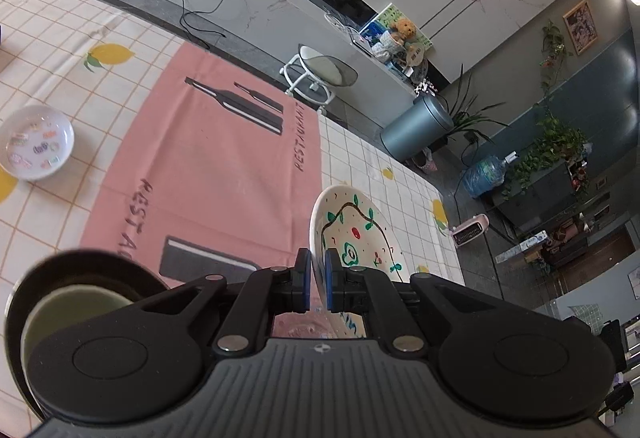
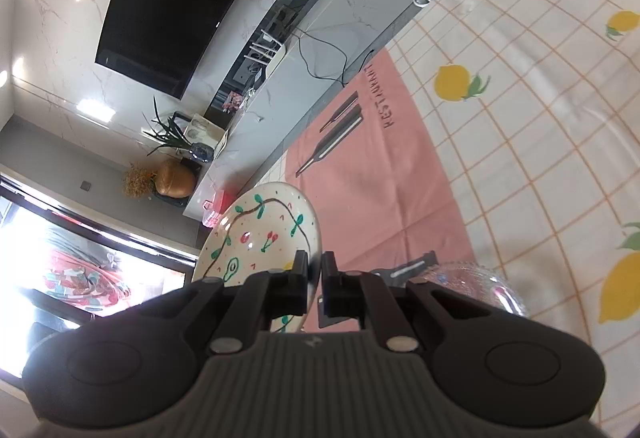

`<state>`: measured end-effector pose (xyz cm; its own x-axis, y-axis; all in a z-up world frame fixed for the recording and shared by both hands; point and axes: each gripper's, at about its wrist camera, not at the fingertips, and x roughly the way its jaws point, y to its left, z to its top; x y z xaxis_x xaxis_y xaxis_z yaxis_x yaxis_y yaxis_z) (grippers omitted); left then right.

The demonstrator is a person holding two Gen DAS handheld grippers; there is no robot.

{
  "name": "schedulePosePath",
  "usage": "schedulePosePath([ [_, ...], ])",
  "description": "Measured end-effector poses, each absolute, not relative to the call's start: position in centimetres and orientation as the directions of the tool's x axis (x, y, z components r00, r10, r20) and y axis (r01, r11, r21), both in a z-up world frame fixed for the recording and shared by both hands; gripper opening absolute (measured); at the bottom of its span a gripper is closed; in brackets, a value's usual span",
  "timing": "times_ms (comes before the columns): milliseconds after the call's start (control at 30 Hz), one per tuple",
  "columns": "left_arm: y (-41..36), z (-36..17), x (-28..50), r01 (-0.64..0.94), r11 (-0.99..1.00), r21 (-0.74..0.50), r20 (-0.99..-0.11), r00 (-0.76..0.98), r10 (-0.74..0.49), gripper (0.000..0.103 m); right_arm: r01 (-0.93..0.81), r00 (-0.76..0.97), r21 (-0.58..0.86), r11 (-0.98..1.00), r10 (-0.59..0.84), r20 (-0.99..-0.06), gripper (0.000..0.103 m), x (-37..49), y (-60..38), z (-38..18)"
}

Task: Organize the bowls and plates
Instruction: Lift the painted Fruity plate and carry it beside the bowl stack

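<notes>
My left gripper (image 1: 317, 262) is shut on the rim of a white plate painted with vines, cherries and an avocado (image 1: 356, 230), held tilted above the table. My right gripper (image 2: 314, 264) is shut on the rim of a similar painted plate (image 2: 260, 234), also held tilted off the table. A small white dish with colourful stickers (image 1: 36, 143) lies on the lemon-print tablecloth at the left. A black bowl with a pale green inside (image 1: 76, 302) sits beside my left gripper, partly hidden by it. A clear glass bowl (image 2: 476, 282) shows just right of my right gripper.
A pink placemat with bottle prints (image 1: 216, 165) covers the table's middle; it also shows in the right wrist view (image 2: 380, 173). Beyond the table's far edge are a white stool (image 1: 320, 73), a grey bin (image 1: 416, 125) and a stone counter with cables.
</notes>
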<state>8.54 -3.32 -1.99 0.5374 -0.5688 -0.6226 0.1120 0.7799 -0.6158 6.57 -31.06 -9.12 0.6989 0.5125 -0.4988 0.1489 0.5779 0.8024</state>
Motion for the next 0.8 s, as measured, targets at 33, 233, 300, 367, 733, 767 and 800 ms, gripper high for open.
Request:
schedulePosePath([
  [33, -3.8, -2.4, 8.2, 0.111, 0.778, -0.619, -0.627, 0.526, -0.574, 0.007, 0.157, 0.703, 0.802, 0.576, 0.505, -0.500, 0.004, 5.8, -31.7, -9.3],
  [233, -5.9, -4.7, 6.0, 0.102, 0.787, -0.608, -0.655, 0.495, -0.571, 0.007, 0.198, 0.709, 0.796, 0.572, 0.477, -0.519, 0.004, 2.6, -34.3, -10.5],
  [300, -6.6, -5.5, 5.3, 0.090, 0.802, -0.590, -0.676, 0.489, -0.552, 0.008, 0.205, 0.705, 0.791, 0.576, 0.474, -0.528, 0.003, 2.0, -34.7, -11.0],
  [367, -7.2, -6.2, 4.9, 0.081, 0.815, -0.573, -0.693, 0.482, -0.535, 0.008, 0.213, 0.699, 0.782, 0.585, 0.468, -0.541, 0.003, 1.9, -35.0, -11.5],
  [733, -8.6, -9.5, 3.8, 0.026, 0.868, -0.496, -0.764, 0.461, -0.451, 0.010, 0.224, 0.659, 0.733, 0.642, 0.454, -0.600, 0.003, 2.0, -35.1, -14.5],
  [767, -8.7, -9.6, 3.7, 0.027, 0.874, -0.486, -0.769, 0.463, -0.441, 0.010, 0.228, 0.654, 0.728, 0.647, 0.452, -0.606, 0.003, 2.0, -35.1, -14.8],
  [800, -8.9, -9.8, 3.7, 0.029, 0.880, -0.475, -0.773, 0.464, -0.432, 0.010, 0.231, 0.649, 0.722, 0.652, 0.450, -0.614, 0.003, 2.1, -35.1, -15.1],
])
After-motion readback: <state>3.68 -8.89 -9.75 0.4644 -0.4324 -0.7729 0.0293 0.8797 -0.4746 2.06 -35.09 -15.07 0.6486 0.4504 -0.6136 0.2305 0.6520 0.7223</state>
